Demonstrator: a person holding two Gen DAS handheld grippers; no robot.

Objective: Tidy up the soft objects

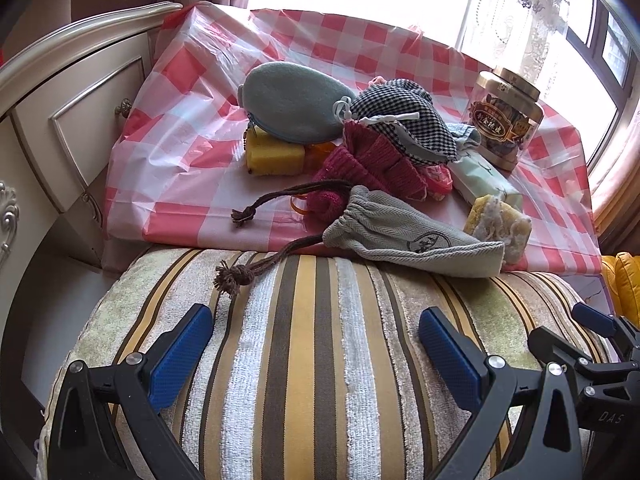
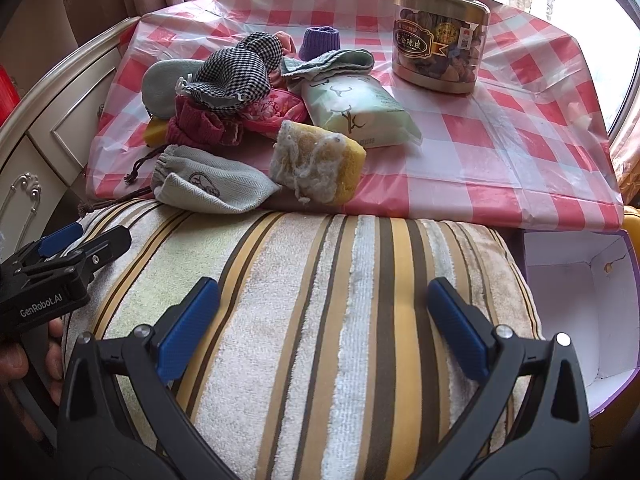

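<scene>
Bright window light floods over a red-checked cloth spread on the table, and nothing looks sorted yet. All the soft things sit in one heap on the cloth's left half: a grey drawstring pouch at the front edge, a dark red knit piece, a black-and-white checked cloth, a pale blue oval pouch propped on a yellow sponge, and a torn yellow sponge just beside a green tissue pack. A gold-lidded jar stands apart at the back. Down at the right, an open white box appears empty, probably the destination.

Both tools hover over a striped cushion: left gripper with jaws spread wide, holding nothing; right gripper the same, wide and empty. By my reading, the whole job lies ahead, and the nearest pouch looks the easiest first grab.
</scene>
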